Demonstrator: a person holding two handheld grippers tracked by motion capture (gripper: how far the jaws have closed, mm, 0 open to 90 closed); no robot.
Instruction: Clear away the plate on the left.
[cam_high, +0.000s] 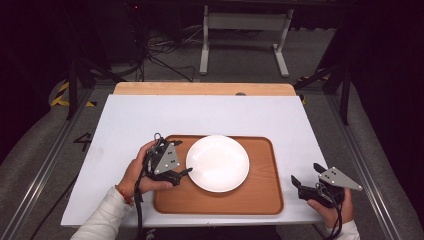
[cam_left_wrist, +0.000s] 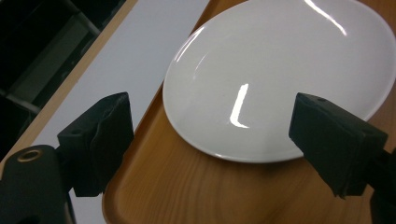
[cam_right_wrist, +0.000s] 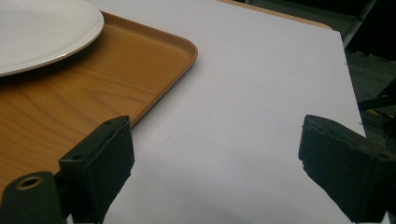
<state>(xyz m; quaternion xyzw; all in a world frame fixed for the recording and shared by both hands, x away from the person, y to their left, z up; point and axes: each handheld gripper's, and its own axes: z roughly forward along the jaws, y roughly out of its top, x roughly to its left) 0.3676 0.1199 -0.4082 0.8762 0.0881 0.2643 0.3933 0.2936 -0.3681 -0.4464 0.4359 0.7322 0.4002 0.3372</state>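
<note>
A round white plate (cam_high: 218, 163) lies empty on a wooden tray (cam_high: 260, 195) in the front middle of the white table (cam_high: 200, 115). My left gripper (cam_high: 183, 158) is over the tray's left side, open, with its jaws pointing at the plate's left rim. In the left gripper view the plate (cam_left_wrist: 280, 70) and tray (cam_left_wrist: 187, 186) show between the spread jaws of the left gripper (cam_left_wrist: 212, 121), which hold nothing. My right gripper (cam_high: 306, 175) is off the tray near the table's front right corner, open over bare tabletop. The right gripper view shows the right gripper (cam_right_wrist: 215, 140), the tray's corner (cam_right_wrist: 93, 79) and the plate's edge (cam_right_wrist: 37, 32).
A strip of wooden tabletop (cam_high: 200, 89) runs along the far edge of the white surface. Behind it on the floor stand a white frame (cam_high: 245, 35), cables and dark stands. Metal rails (cam_high: 50, 165) flank the table. White surface stretches behind and to the right of the tray.
</note>
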